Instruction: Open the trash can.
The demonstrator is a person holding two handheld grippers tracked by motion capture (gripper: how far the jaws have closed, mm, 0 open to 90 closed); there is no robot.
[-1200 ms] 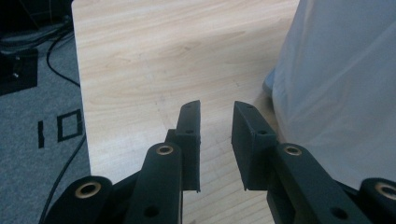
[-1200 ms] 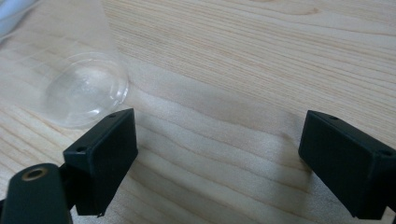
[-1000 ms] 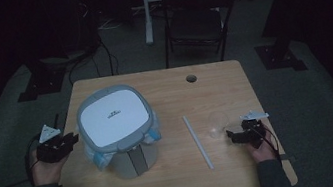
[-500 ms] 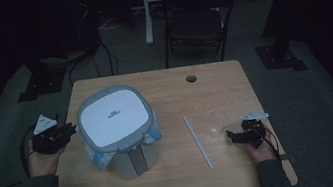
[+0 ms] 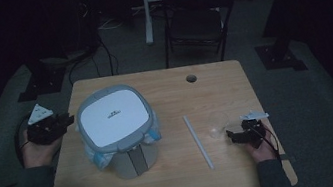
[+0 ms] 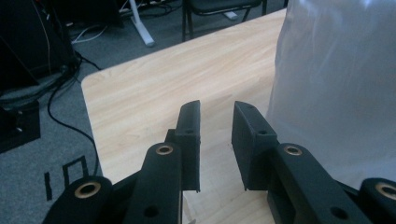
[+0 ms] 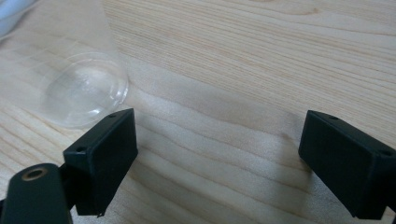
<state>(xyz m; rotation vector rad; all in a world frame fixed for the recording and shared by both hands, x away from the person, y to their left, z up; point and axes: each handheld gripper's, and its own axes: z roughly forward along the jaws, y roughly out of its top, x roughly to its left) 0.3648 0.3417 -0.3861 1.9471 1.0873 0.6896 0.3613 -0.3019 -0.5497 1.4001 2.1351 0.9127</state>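
A grey bin point(image 5: 132, 159) with a white square lid point(image 5: 113, 117) and a pale bag liner point(image 5: 151, 135) stands on the left half of the wooden table point(image 5: 214, 91). My left gripper point(image 5: 65, 122) hovers off the table's left edge beside the lid, open and holding nothing. In the left gripper view its jaws point(image 6: 217, 105) stand a little apart over the tabletop point(image 6: 154, 79), with the bin's wall point(image 6: 331, 84) close on the right. My right gripper point(image 5: 232, 136) rests low near the right front, open wide point(image 7: 219, 126). A clear plastic cup point(image 5: 217, 125) point(image 7: 84, 88) sits just beyond its jaws, untouched.
A thin white straw-like stick point(image 5: 197, 141) lies between the bin and the cup. A round cable hole point(image 5: 191, 78) is at the table's far side. A folding chair point(image 5: 194, 23) stands behind the table. Cables point(image 6: 70, 107) trail on the floor at left.
My left hand has lifted its gripper from beside the bin's lower part up to lid height. The right gripper, cup and stick have kept their places.
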